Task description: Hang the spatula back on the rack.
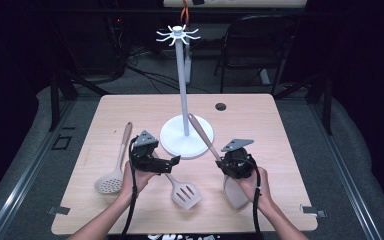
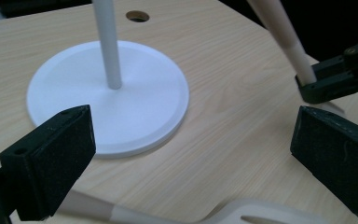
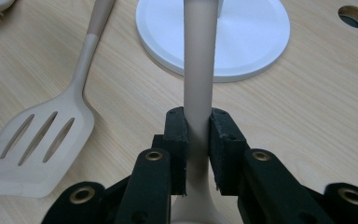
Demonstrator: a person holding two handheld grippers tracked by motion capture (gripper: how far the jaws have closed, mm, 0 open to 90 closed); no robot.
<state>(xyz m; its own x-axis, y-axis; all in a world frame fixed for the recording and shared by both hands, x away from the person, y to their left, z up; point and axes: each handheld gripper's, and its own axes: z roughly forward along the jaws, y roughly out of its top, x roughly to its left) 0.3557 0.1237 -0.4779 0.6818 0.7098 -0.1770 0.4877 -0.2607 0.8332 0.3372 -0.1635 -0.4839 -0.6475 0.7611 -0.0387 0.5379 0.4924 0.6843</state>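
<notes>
The right gripper (image 3: 198, 140) clamps a spoon (image 1: 203, 136), handle slanting up toward the far-left, over the stand (image 1: 186, 137); the left gripper (image 2: 191, 154) gapes wide.

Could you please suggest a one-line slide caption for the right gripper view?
Right gripper clamps a beige utensil handle above the table, with slotted spatula and white stand base nearby.

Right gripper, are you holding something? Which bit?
Yes. The right gripper is shut on a beige utensil, gripping its handle low down, near the head. The left gripper is open, holding nothing.
</notes>
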